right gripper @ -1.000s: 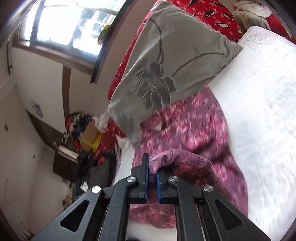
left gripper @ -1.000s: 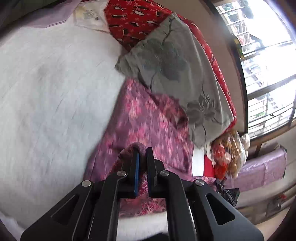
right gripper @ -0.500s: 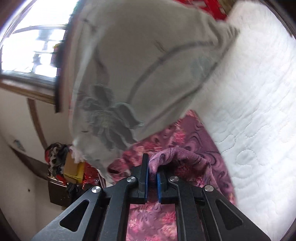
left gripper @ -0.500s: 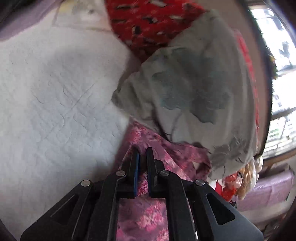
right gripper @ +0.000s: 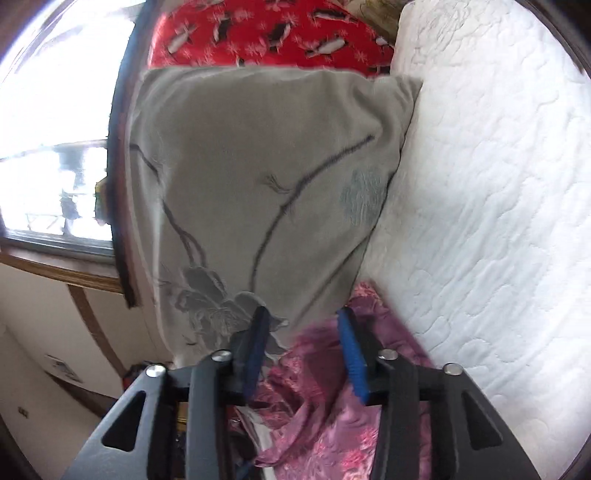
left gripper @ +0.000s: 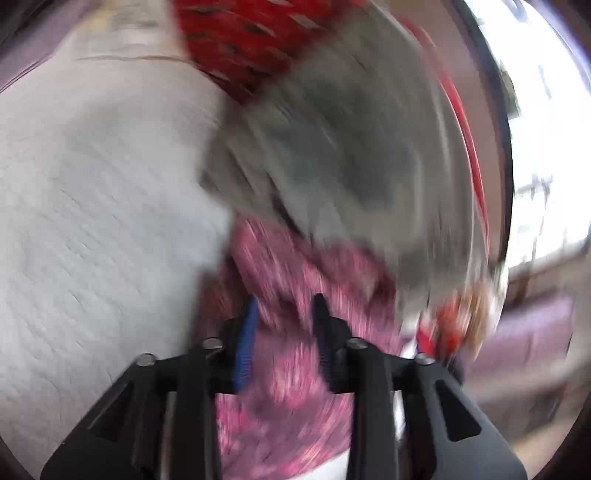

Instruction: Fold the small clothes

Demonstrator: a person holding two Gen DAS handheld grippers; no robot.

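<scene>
A purple-pink floral garment (left gripper: 295,387) lies on the white quilted bed (left gripper: 92,240), its far end against a grey flower-print pillow (left gripper: 351,166). The left wrist view is blurred by motion. My left gripper (left gripper: 284,310) is open just above the garment, with nothing between its fingers. In the right wrist view the garment (right gripper: 325,417) lies bunched below my right gripper (right gripper: 303,317), which is open and empty, close to the grey pillow (right gripper: 266,177).
A red penguin-print cushion (right gripper: 266,33) stands behind the grey pillow. The white quilted bed (right gripper: 498,221) stretches to the right. A window (right gripper: 55,147) and the bed's edge are to the left, with clutter on the floor below.
Both grippers were shut on folds of the floral garment; both have now opened and let it go. The left camera is swinging, and the garment has dropped onto the bed.
</scene>
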